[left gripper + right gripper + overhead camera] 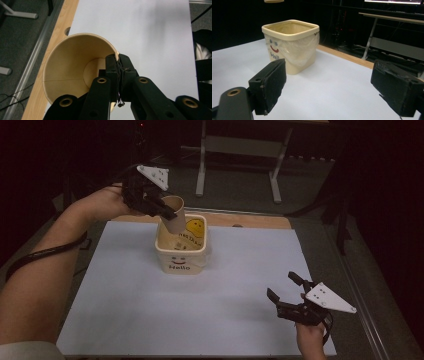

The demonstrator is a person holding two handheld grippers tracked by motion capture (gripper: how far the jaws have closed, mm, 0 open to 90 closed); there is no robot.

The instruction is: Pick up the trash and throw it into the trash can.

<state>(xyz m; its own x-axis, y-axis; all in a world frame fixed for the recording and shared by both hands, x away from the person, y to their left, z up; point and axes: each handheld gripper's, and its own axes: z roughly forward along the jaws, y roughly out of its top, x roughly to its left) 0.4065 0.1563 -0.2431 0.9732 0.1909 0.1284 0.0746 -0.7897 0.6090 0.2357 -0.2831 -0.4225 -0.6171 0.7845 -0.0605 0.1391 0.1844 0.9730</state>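
Paper cup (172,214) tilted above the far rim of the cream bin (181,251), its wall pinched by the closed left tongs (162,210), bin mid-bench (150,315), right tongs (285,292) wide open and empty, near right.

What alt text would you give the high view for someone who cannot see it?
The left gripper pinches the rim of a tan paper cup above a cream bin printed "Hello" on a pale blue table. The right gripper rests open near the table's near right corner.
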